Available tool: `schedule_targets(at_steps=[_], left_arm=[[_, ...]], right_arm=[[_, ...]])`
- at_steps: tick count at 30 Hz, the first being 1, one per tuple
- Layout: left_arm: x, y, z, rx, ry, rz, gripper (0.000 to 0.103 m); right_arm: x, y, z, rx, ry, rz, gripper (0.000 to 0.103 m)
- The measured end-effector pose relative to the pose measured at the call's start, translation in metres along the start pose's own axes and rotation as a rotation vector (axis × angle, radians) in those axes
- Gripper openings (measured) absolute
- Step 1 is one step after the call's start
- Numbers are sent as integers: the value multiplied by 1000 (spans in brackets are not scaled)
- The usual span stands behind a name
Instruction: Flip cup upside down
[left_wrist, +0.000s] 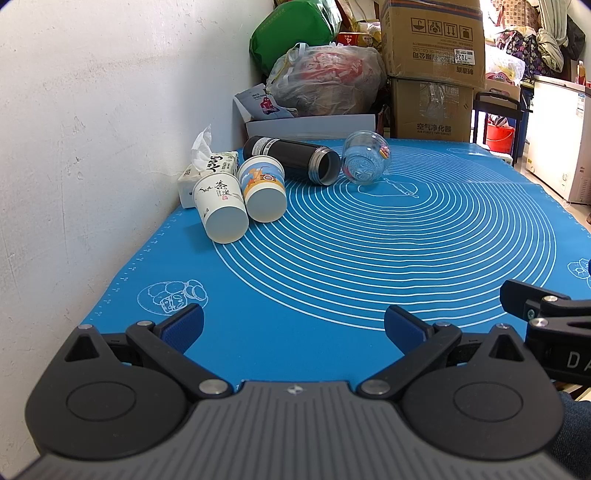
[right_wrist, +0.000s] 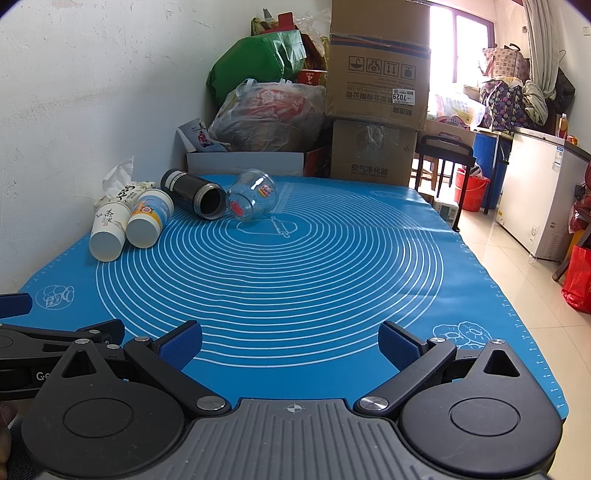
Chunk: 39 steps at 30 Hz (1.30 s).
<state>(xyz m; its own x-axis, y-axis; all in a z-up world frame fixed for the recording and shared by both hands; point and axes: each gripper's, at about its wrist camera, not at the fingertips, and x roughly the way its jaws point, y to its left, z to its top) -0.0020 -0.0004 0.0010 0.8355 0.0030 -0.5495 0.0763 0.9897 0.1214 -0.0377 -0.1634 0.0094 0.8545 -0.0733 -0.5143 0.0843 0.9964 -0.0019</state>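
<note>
Four vessels lie on their sides at the far left of the blue silicone baking mat with white concentric rings, close to the white wall. Nearest is a white paper cup with black calligraphy, touching an orange, blue and white printed paper cup on its right. Farther right lies a black cylindrical flask with a metal rim, its open mouth facing the near right, and just beside it a clear round glass cup with a cartoon sticker. A white tissue pack sits behind the paper cups. The left gripper and the right gripper hover low over the near edge, each with its blue-padded fingers spread wide and holding nothing, well apart from the cups.
</note>
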Motion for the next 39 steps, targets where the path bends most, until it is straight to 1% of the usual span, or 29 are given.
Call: schedule_targets(at_steps=[25,30,33,36,39], left_arm=[[-2,2,-1,-3,4,0,102],[3,2,2,-5,4,0,103],[3,3,2,-3,10,-13,102],[6,8,6,-12,20,-37,102],[11,11,13,-16,12,-22,102]], right_arm=[[2,-2,0,3,2,2,103],[3,-1,0,14,6,6,103],[3,-5,2,24,22,19,103],[7,-7,7,35,46,52,103],[15,-13,16,64,65,80,103]])
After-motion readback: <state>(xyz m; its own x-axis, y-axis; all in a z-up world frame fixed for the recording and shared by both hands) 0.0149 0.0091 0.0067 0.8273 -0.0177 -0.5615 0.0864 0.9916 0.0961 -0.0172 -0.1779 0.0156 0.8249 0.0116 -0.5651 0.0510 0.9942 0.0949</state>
